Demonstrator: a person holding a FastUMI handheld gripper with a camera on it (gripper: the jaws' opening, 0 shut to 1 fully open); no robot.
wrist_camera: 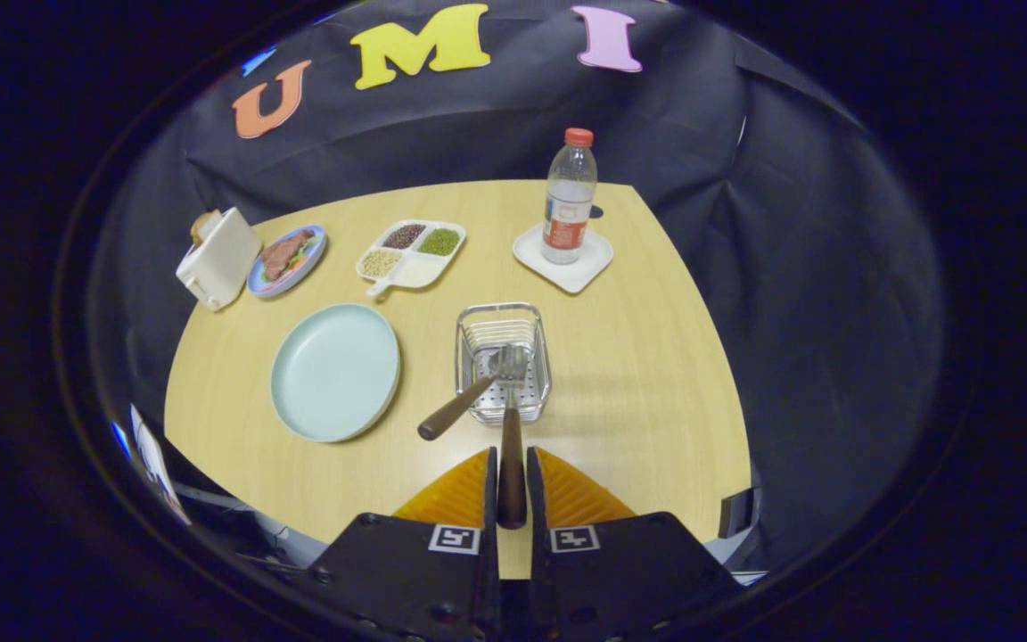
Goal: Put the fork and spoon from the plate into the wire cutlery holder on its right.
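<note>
My gripper [511,456] is shut on the brown handle of a utensil [511,464] that runs straight ahead between the fingers. Its metal head, which looks like a fork's, hangs over the wire cutlery holder [542,352] just ahead. A second brown-handled utensil [453,415] lies in the holder with its handle leaning out over the left rim; its head is hard to make out. The pale blue plate [335,371] left of the holder has nothing on it.
Beyond the holder a water bottle [569,201] stands on a white square coaster [594,263]. A divided dish of beans [412,250], a plate of food [287,259] and a white toaster [217,259] line the far left. The table edge runs close under my fingers.
</note>
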